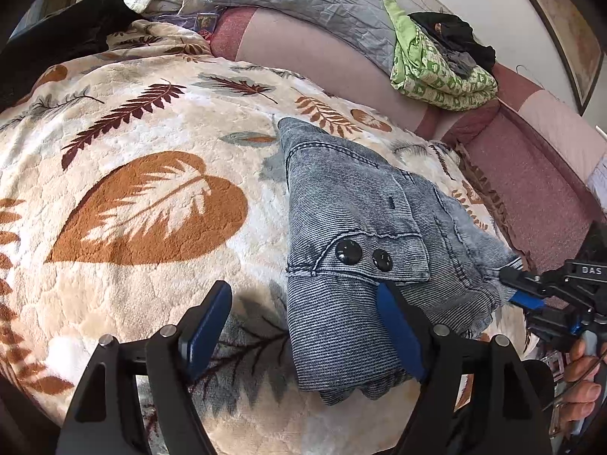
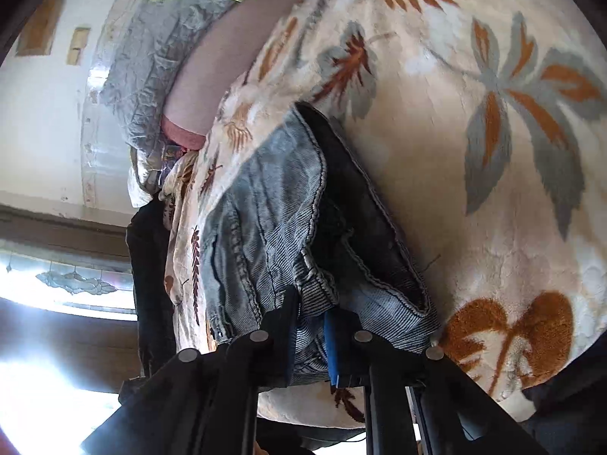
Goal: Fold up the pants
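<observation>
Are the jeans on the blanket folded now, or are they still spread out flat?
Folded: the jeans lie as a compact bundle with stacked layers on the blanket, and the right gripper pinches one edge.

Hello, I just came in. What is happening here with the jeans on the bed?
A person is folding a pair of light blue jeans on a leaf-patterned fleece blanket, with a gripper in each hand. The jeans already lie in a folded bundle. The right gripper is shut on the jeans' edge. The left gripper is open, with one finger resting against the bundle and nothing clamped. A pile of green and black clothes lies further back on the bed.
</observation>
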`<act>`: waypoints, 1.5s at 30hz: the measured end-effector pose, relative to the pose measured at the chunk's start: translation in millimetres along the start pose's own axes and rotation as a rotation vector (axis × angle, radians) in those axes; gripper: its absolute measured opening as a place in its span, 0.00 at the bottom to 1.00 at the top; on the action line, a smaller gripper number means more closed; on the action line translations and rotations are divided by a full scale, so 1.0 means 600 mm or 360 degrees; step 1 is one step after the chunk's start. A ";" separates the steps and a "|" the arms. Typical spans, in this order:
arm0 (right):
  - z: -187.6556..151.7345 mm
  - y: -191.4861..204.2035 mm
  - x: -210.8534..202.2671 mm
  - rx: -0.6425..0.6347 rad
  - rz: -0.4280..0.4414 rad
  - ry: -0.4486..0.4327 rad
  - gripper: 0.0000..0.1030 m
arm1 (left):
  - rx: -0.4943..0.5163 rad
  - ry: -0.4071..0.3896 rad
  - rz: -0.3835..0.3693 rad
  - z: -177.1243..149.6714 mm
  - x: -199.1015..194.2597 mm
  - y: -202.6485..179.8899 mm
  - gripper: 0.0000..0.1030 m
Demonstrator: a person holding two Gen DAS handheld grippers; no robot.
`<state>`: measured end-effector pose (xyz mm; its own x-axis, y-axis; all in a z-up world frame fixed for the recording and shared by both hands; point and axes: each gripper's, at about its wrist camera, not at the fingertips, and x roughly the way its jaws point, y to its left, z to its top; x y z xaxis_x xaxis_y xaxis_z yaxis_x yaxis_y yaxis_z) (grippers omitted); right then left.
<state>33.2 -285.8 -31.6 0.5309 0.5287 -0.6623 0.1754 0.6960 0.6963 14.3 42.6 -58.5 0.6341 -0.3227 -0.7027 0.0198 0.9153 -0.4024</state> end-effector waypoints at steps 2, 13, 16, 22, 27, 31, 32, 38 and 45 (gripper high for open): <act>-0.008 0.013 -0.016 -0.0101 -0.0076 -0.0044 0.08 | 0.0002 -0.0002 0.0010 0.001 -0.001 0.000 0.78; -0.021 -0.065 0.042 -0.0086 -0.0121 0.0125 0.07 | 0.0120 -0.0106 0.0090 0.028 -0.029 -0.049 0.78; -0.024 -0.060 0.044 -0.0108 -0.0145 0.0116 0.07 | 0.0228 0.0181 0.0183 0.001 0.039 -0.061 0.79; -0.016 -0.019 -0.009 -0.0196 -0.0223 0.0074 0.13 | 0.0211 0.0138 0.0142 -0.007 0.039 -0.053 0.81; 0.008 0.056 -0.020 -0.0368 -0.0058 0.0006 0.24 | 0.0215 0.0121 0.0135 -0.011 0.037 -0.053 0.81; -0.004 0.011 0.083 -0.0351 -0.0276 0.0227 0.27 | 0.0187 0.0120 0.0086 -0.009 0.033 -0.049 0.81; -0.009 -0.009 0.088 -0.0314 -0.0215 0.0200 0.26 | 0.0163 0.0118 0.0051 -0.008 0.027 -0.044 0.81; -0.011 0.003 0.077 -0.0358 -0.0282 0.0224 0.17 | -0.0110 -0.0080 0.0117 0.025 -0.018 0.014 0.81; 0.016 0.142 0.051 -0.0602 -0.0309 0.0114 0.22 | 0.0103 0.0063 0.0253 0.009 0.024 -0.006 0.81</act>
<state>72.7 -214.9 10.2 0.4567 0.3933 -0.7980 -0.0567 0.9080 0.4151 27.7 35.9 -63.9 0.6025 -0.1804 -0.7775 -0.0279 0.9688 -0.2463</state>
